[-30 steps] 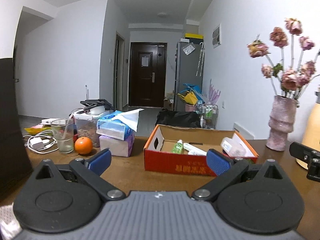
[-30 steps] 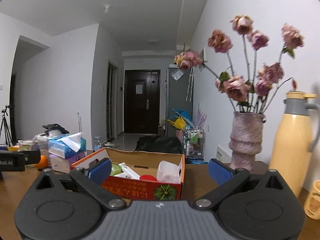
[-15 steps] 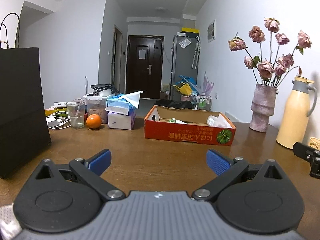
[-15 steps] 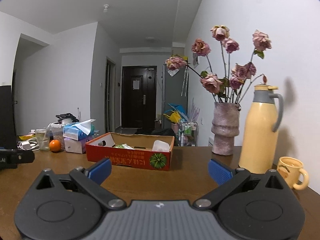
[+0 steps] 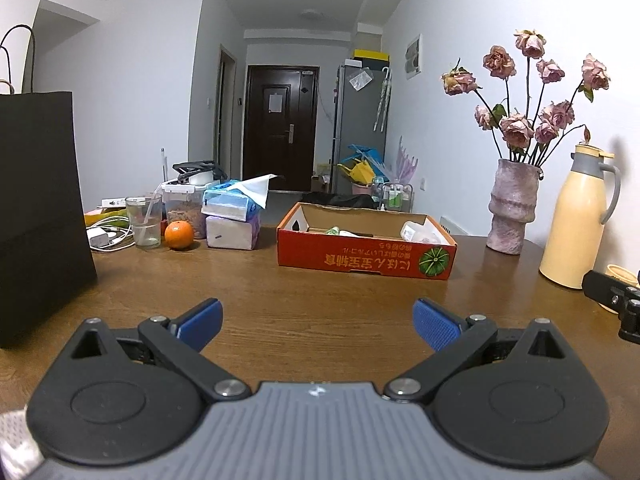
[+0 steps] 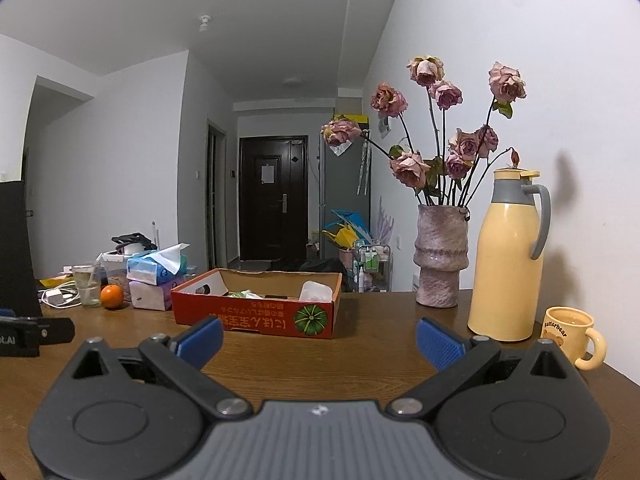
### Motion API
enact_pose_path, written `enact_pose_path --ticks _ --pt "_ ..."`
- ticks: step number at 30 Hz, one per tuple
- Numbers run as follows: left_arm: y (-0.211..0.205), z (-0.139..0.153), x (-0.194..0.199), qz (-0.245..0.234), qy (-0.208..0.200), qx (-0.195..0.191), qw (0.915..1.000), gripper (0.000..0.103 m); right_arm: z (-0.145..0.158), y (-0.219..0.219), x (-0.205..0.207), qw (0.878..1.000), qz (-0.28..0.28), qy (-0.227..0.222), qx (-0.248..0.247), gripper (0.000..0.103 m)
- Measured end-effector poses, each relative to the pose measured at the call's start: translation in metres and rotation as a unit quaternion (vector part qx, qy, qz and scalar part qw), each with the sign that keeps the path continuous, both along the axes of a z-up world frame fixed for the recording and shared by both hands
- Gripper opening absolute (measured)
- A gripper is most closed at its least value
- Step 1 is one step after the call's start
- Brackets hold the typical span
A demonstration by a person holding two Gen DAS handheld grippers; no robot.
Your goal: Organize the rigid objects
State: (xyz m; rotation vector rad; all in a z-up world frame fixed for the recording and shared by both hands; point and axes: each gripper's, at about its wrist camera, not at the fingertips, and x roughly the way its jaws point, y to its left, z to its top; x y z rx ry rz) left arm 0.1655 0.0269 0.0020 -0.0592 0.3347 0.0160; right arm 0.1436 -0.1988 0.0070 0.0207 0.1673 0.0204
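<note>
Both grippers spread wide, holding nothing, above the wooden table (image 5: 320,300).
Ahead of left gripper (image 5: 318,322) and right gripper (image 6: 318,340) fingertips: red cardboard box (image 5: 366,260), well apart.

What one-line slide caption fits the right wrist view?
Open right gripper hovers over a wooden table, facing a red cardboard box, vase, yellow jug and mug.
</note>
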Motion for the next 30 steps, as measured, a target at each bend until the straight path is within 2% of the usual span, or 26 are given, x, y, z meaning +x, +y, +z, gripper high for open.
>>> enact_pose_path --ticks 30 --pt "-0.0018 -0.0019 -0.0008 -0.005 0.000 0.003 1.0000 0.103 0.0003 0.0048 -0.0015 1.000 0.002 0.001 -0.005 0.103"
